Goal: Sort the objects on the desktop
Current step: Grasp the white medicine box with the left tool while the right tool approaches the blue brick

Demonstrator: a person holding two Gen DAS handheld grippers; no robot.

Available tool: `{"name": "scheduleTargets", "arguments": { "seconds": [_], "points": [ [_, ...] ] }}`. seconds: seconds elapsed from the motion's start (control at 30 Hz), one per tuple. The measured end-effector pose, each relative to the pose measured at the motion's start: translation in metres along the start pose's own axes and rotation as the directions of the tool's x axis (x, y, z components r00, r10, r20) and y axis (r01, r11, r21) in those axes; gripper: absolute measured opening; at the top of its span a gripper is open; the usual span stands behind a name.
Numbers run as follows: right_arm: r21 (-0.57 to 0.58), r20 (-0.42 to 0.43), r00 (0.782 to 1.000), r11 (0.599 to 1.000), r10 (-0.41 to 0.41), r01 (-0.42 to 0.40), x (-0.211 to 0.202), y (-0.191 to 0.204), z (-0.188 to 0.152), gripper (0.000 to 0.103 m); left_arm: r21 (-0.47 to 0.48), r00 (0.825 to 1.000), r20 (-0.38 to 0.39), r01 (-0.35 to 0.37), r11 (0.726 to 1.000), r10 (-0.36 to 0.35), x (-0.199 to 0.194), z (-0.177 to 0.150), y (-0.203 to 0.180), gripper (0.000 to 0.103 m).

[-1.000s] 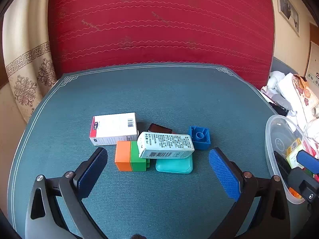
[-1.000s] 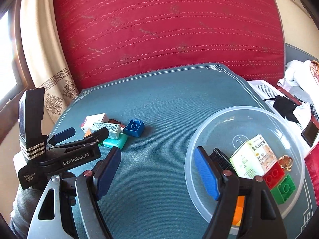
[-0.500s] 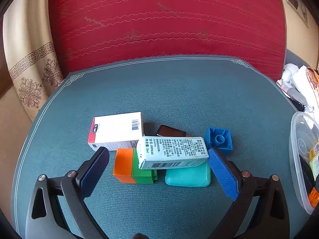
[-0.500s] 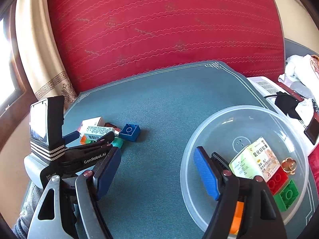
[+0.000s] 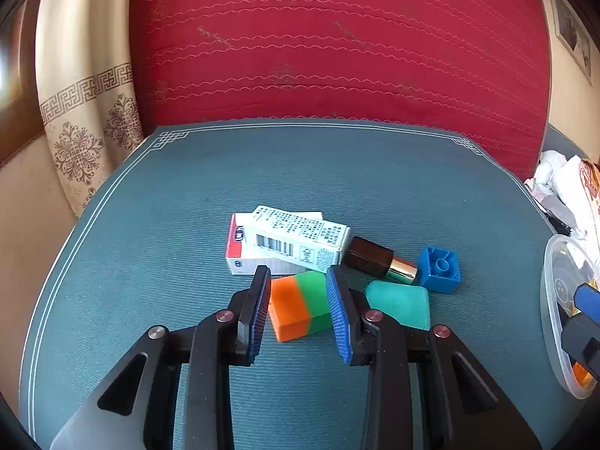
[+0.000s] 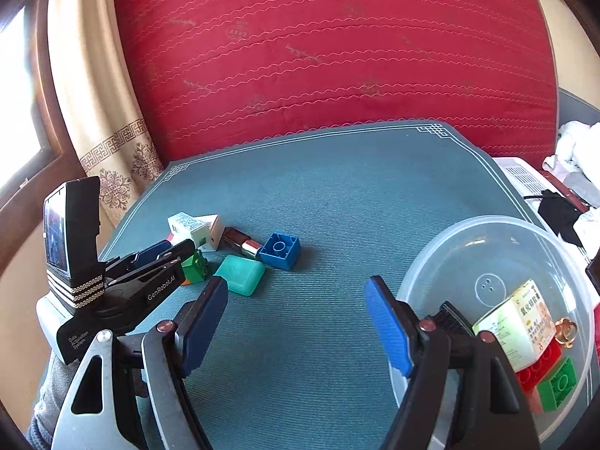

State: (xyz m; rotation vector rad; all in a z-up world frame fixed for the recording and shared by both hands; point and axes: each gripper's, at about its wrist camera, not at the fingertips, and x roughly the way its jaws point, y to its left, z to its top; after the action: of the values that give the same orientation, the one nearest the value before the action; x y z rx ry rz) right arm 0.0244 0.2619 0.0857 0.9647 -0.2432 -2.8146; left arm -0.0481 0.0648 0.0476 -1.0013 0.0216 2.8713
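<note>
The left tool (image 5: 298, 309) has closed its jaws on the orange-green block (image 5: 300, 305); the right tool (image 6: 296, 326) hangs wide open, empty. Sorting looks partly done: the bowl (image 6: 442, 258) at 3 o'clock holds several items, five remain. The bench (image 5: 300, 172) is bare toward 12 o'clock.

Black gripper frames, ribbed blue fingers (image 5: 339, 315), silver screws, "GenRobot.AI" lettering.

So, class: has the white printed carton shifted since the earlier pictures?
Yes. The white printed carton lay across the orange-green block; now it lies farther back, on the red-and-white box, block uncovered.
</note>
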Motion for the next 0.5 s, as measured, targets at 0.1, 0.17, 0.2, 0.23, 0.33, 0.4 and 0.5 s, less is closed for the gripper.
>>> {"name": "scheduleTargets", "arguments": {
  "seconds": [0.1,0.17,0.2,0.23,0.33,0.4,0.5],
  "points": [
    [-0.011,-0.022,1.000,1.000,0.012,-0.012,0.008,0.007,-0.002,0.079,-0.032,1.000,-0.002,0.006,0.999,-0.006,-0.003,-0.003,0.014,0.034],
    [-0.012,-0.037,0.999,1.000,0.019,-0.020,0.014,0.010,-0.002,0.079,-0.068,1.000,-0.003,0.030,0.997,-0.030,-0.005,-0.004,0.023,0.034],
    [-0.014,-0.044,0.999,1.000,0.022,-0.022,0.016,0.012,-0.003,0.079,-0.091,0.999,-0.009,0.051,0.995,-0.052,-0.005,-0.004,0.027,0.037],
    [-0.017,-0.050,0.998,1.000,0.024,-0.025,0.019,0.014,-0.003,0.079,-0.119,0.997,-0.017,0.074,0.990,-0.076,-0.004,-0.003,0.031,0.051],
    [-0.016,-0.075,0.997,0.999,0.033,-0.034,0.027,0.017,-0.006,0.079,-0.175,0.991,-0.010,0.127,0.976,-0.131,-0.003,-0.002,0.039,0.071],
    [-0.018,-0.085,0.996,0.999,0.032,-0.034,0.031,0.019,-0.008,0.079,-0.160,0.991,0.006,0.130,0.979,-0.131,-0.005,0.000,0.035,0.072],
    [-0.019,-0.102,0.994,0.999,0.039,-0.041,0.037,0.020,-0.010,0.079,-0.097,0.993,0.023,0.120,0.988,-0.119,-0.005,0.006,0.025,0.088]
  ]
}}
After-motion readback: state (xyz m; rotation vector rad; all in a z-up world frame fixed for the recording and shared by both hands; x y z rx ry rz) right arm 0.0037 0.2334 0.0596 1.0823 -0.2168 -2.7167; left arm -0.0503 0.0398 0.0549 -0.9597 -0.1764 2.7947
